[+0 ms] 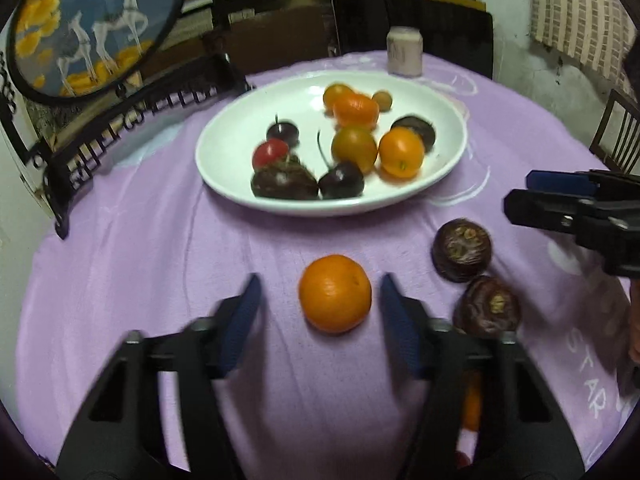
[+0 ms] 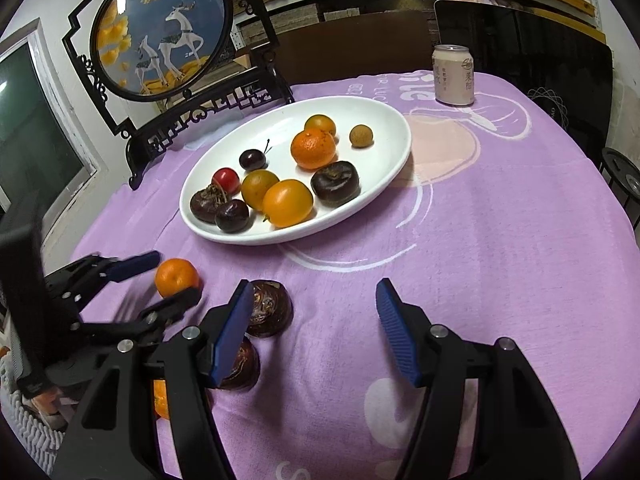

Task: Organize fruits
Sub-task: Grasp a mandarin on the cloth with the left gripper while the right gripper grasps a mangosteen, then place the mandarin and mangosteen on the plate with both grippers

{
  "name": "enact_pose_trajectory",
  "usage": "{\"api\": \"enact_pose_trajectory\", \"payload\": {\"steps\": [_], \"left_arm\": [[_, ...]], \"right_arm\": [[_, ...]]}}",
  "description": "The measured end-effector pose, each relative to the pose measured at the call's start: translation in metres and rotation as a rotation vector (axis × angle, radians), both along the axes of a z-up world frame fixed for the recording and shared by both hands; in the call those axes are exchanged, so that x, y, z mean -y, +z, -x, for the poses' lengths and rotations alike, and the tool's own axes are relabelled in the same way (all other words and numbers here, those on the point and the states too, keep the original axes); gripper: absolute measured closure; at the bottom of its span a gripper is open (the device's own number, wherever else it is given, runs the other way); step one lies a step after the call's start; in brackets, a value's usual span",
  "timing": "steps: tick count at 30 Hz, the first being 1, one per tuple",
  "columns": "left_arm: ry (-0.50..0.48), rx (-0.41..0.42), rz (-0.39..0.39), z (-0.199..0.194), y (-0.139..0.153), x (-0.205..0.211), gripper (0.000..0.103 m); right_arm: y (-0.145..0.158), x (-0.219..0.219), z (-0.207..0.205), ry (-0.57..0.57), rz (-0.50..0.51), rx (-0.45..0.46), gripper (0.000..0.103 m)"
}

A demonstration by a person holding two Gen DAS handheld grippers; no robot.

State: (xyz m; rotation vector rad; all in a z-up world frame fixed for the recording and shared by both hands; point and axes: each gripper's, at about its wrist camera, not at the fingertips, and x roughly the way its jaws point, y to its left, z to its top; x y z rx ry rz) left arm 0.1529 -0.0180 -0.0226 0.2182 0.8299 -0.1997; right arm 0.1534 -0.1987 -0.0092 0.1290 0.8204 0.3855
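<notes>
A small orange (image 1: 335,293) lies on the purple cloth between the open fingers of my left gripper (image 1: 318,316), untouched; it also shows in the right wrist view (image 2: 177,277). Two dark brown fruits (image 1: 461,249) (image 1: 489,306) lie to its right. A white plate (image 1: 224,160) holds several oranges, cherries, a red tomato and dark fruits. My right gripper (image 2: 314,326) is open and empty over bare cloth, with the dark fruits (image 2: 270,308) (image 2: 242,364) by its left finger. The right gripper also shows in the left wrist view (image 1: 532,196).
A round deer picture on a black stand (image 2: 160,32) stands at the back left. A drink can (image 2: 453,75) stands behind the plate (image 2: 384,120). Another orange (image 2: 160,398) lies partly hidden under my right gripper. A white woven basket edge (image 2: 24,428) is at the lower left.
</notes>
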Motion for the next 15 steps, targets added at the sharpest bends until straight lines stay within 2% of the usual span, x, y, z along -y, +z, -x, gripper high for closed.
{"api": "enact_pose_trajectory", "payload": {"steps": [2, 10, 13, 14, 15], "left_arm": [[-0.009, -0.024, 0.047, -0.003, 0.0, -0.005, 0.067], [0.025, 0.003, 0.039, -0.001, 0.007, -0.012, 0.067], [0.04, -0.002, 0.042, -0.002, 0.006, -0.017, 0.067], [0.044, -0.007, 0.042, -0.002, 0.005, -0.018, 0.067], [0.046, -0.011, 0.042, -0.003, 0.004, -0.018, 0.067]], "right_arm": [[-0.001, -0.003, 0.0, 0.006, 0.006, 0.001, 0.04], [-0.014, -0.039, -0.002, 0.065, 0.092, -0.008, 0.041], [-0.023, -0.054, -0.006, 0.088, 0.135, -0.028, 0.053], [-0.022, -0.056, -0.006, 0.097, 0.131, -0.03, 0.062], [-0.022, -0.056, -0.006, 0.106, 0.129, -0.033, 0.062]]}}
